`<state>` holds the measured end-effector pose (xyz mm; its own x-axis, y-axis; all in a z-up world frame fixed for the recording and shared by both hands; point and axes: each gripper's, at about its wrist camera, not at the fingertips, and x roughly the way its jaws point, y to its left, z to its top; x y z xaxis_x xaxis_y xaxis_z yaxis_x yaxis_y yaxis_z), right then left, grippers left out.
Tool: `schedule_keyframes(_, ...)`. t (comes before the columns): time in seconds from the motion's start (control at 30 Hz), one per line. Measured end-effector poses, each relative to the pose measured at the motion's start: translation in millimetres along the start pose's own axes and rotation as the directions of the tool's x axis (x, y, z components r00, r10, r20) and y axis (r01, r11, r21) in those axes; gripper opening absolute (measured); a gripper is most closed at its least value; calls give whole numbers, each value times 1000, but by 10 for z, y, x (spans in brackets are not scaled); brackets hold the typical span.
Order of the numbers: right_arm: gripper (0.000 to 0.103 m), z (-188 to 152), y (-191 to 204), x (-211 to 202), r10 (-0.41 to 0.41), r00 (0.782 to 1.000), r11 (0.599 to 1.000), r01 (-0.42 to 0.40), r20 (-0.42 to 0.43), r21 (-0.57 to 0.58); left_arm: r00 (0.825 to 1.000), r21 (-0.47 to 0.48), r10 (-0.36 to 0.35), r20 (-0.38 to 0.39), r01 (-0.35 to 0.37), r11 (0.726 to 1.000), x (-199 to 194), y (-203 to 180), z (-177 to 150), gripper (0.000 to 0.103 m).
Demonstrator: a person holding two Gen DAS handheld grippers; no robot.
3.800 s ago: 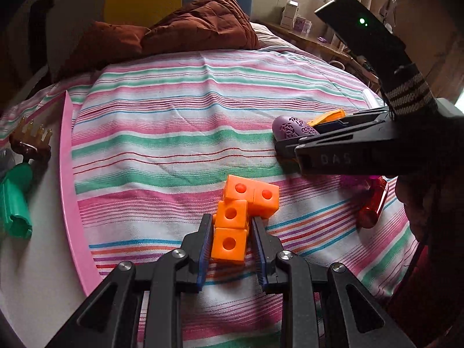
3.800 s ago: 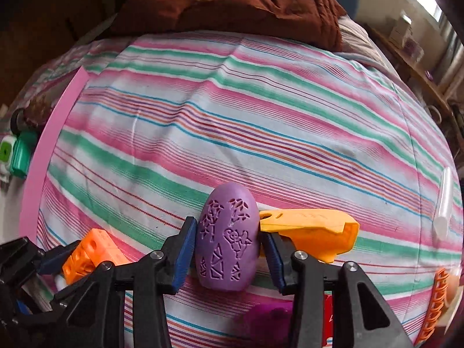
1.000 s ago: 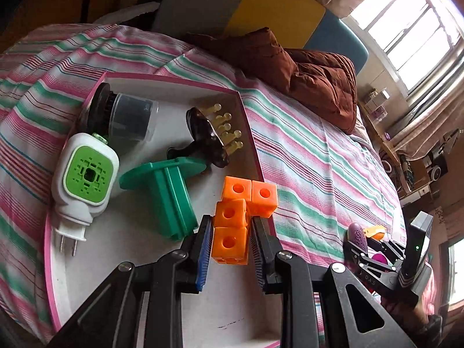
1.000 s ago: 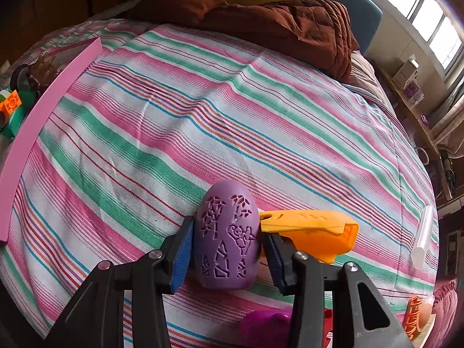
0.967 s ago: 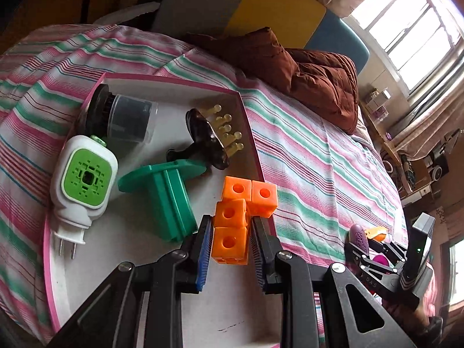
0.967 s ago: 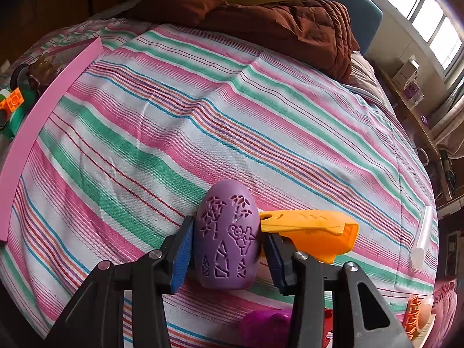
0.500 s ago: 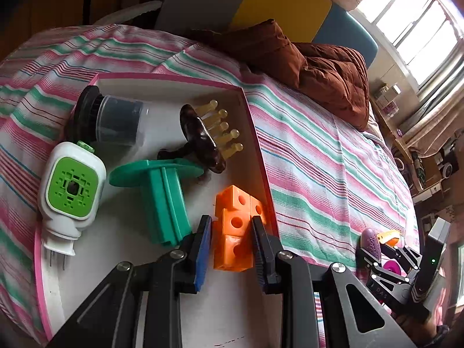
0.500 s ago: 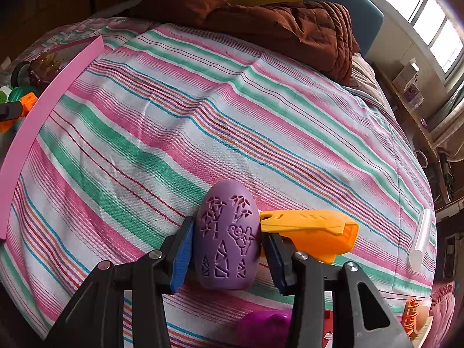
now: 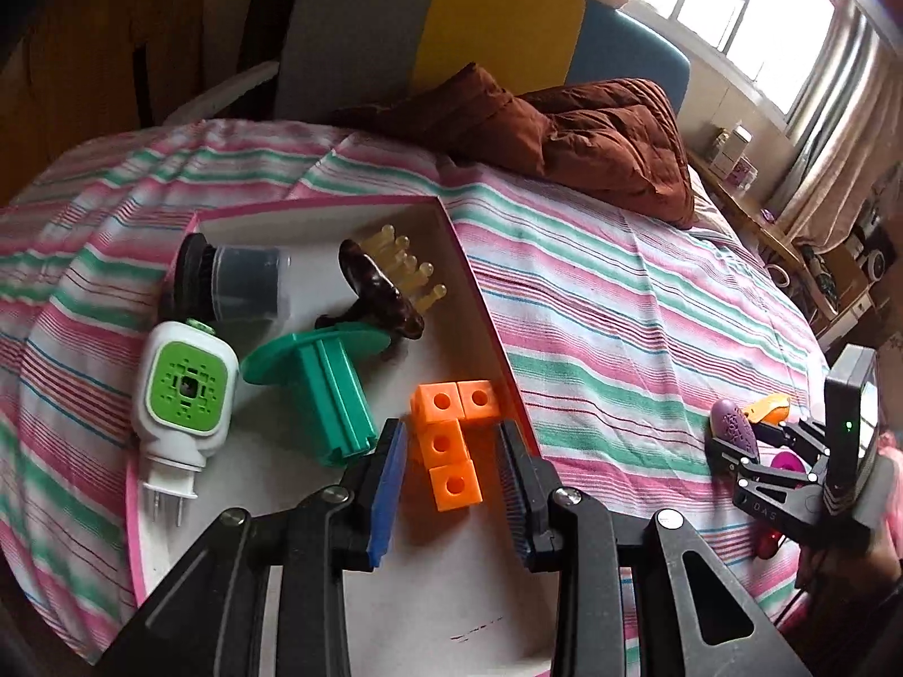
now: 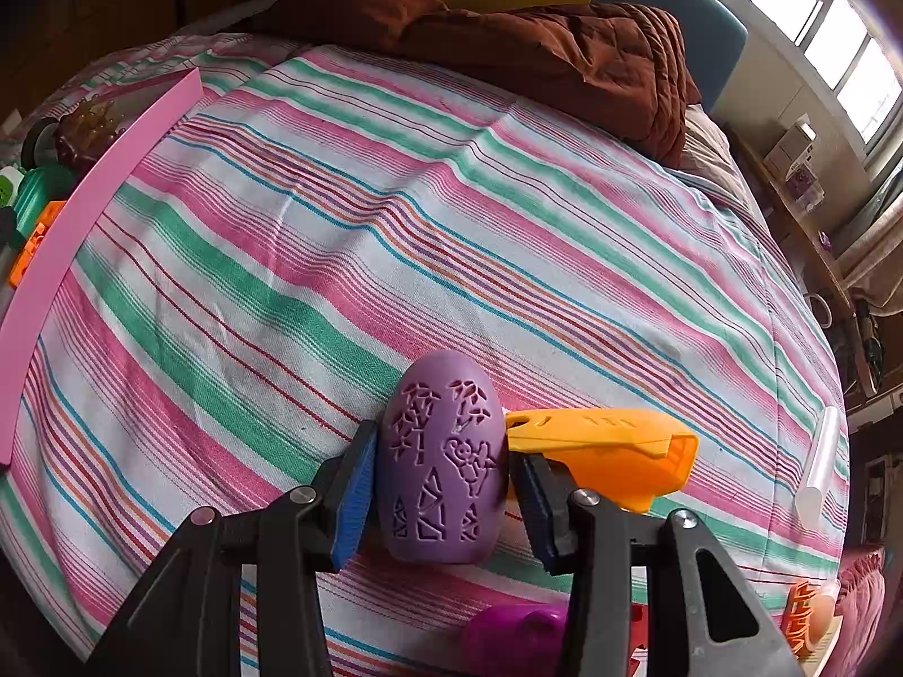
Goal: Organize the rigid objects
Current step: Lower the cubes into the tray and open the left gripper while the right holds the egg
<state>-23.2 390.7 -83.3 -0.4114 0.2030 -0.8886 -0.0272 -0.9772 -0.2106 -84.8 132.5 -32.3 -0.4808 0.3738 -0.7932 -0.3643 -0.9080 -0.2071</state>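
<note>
An orange block cluster [image 9: 448, 440] lies on the white floor of the pink-rimmed tray [image 9: 485, 304], near its right wall. My left gripper [image 9: 451, 485] is open around it, jaws apart from the blocks. My right gripper [image 10: 443, 485] is shut on a purple patterned egg [image 10: 443, 457] just above the striped bedspread; it also shows in the left wrist view [image 9: 733, 434]. An orange plastic piece [image 10: 609, 451] lies right beside the egg.
In the tray lie a white and green plug-in device [image 9: 183, 389], a green plastic piece [image 9: 321, 378], a brown massage brush [image 9: 384, 288] and a dark jar [image 9: 237, 282]. A brown duvet [image 10: 536, 45] lies at the bed's far end. A magenta object [image 10: 513, 640] and a clear tube [image 10: 818, 468] lie near my right gripper.
My left gripper has opened and let go of the orange blocks, which now rest on the tray floor. My right gripper still holds the purple egg in place.
</note>
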Motion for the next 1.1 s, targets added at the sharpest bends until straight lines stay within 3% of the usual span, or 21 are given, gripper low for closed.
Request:
schedule_keyframes(0.2, 46, 7, -3, 11, -1, 1000, 1000, 1, 0, -1, 997, 59, 45, 69, -49, 997, -310, -13, -145, 39)
schedule_keyframes(0.7, 45, 21, 8, 15, -18, 1000, 1000, 18, 6, -7, 988, 89, 112, 104, -121, 989, -561, 38, -406, 39)
schedule_keyframes(1.1, 45, 11, 44, 6, -25, 1000, 1000, 25, 5, 0, 974, 39, 169, 149, -176, 984, -766, 282, -460, 42)
